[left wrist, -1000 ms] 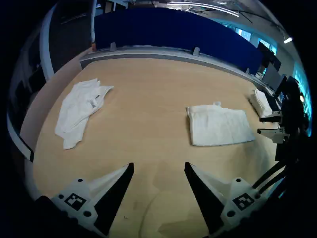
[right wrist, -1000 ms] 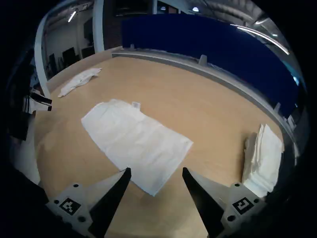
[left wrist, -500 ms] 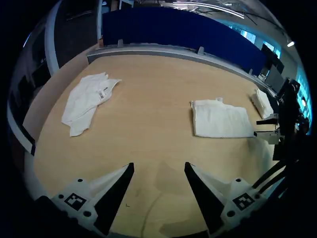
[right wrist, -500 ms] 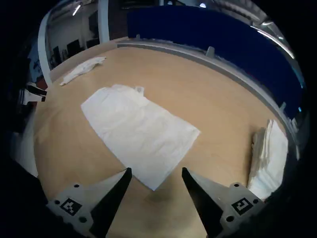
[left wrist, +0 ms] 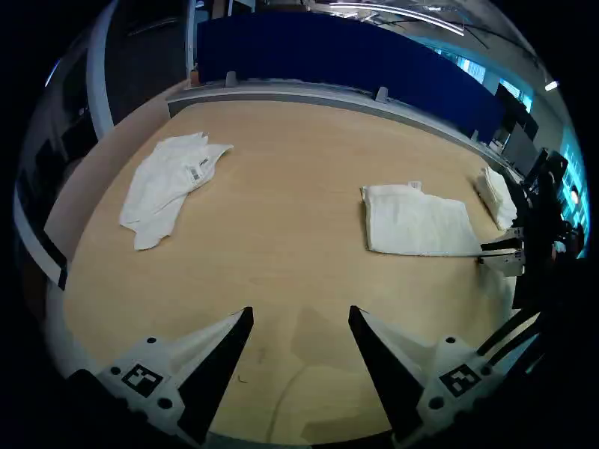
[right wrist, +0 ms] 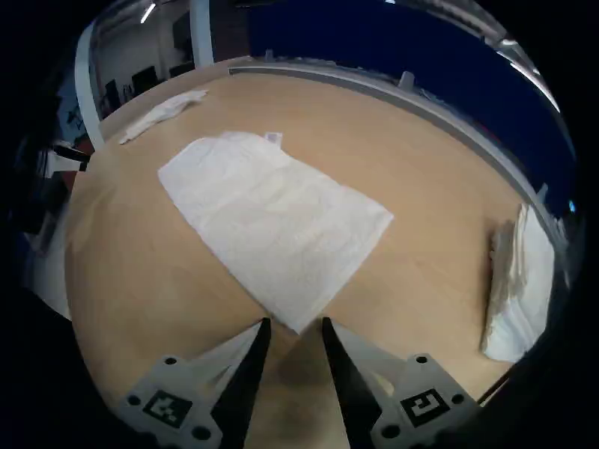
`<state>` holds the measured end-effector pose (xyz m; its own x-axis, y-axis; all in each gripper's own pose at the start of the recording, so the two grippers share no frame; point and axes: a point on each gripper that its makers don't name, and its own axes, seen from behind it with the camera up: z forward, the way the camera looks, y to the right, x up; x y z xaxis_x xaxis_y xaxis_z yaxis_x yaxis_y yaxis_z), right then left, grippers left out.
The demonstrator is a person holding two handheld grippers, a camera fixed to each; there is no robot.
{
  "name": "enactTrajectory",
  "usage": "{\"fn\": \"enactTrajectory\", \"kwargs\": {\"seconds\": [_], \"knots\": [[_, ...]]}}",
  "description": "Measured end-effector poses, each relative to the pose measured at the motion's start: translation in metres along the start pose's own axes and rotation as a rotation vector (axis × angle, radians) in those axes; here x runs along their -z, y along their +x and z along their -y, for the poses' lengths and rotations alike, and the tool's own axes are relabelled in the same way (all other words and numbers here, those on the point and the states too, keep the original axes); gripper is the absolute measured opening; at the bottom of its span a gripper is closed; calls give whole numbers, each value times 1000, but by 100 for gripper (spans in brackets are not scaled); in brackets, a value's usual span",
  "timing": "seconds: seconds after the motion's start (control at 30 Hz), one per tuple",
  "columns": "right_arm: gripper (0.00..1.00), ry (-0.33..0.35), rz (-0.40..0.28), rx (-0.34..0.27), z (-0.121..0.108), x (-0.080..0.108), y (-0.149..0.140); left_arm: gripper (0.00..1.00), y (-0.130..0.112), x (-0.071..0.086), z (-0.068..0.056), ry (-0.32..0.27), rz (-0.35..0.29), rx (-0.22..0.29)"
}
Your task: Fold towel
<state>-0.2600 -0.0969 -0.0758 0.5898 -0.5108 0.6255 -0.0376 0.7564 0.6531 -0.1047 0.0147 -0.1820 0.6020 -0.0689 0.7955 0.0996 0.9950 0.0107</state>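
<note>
We have the right tool [right wrist: 293, 323], fingers barely apart, astride the flat white cloth towel's [right wrist: 277, 217] near corner to pinch it; left tool [left wrist: 299, 310] gapes idle.

Bare tabletop [left wrist: 284, 194] between crumpled towel [left wrist: 168, 183] and flat towel [left wrist: 415, 224]; towel stack [left wrist: 498, 196] near edge.

Stack of folded towels [right wrist: 520, 284] far right of the right gripper [right wrist: 294, 322], outer side cut off, tag [left wrist: 196, 173] on crumpled towel [left wrist: 168, 187] ahead-left of left gripper [left wrist: 299, 308], too small to read
</note>
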Motion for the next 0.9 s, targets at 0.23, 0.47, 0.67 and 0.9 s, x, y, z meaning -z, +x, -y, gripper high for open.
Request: {"fn": "enactTrajectory", "kwargs": {"seconds": [0.23, 0.47, 0.67, 0.9], "knots": [[23, -3, -11, -18, -3, 0, 1, 95, -1, -1, -4, -6, 5, -5], [7, -12, -1, -14, -5, -2, 2, 95, -1, -3, -6, -10, 7, -5], [6, -16, -14, -7, -7, 0, 14, 95, 1, -1, -6, -13, 6, -7], [6, -12, -57, 17, -6, 11, 45, 95, 4, -2, -5, -18, -2, -1]]}}
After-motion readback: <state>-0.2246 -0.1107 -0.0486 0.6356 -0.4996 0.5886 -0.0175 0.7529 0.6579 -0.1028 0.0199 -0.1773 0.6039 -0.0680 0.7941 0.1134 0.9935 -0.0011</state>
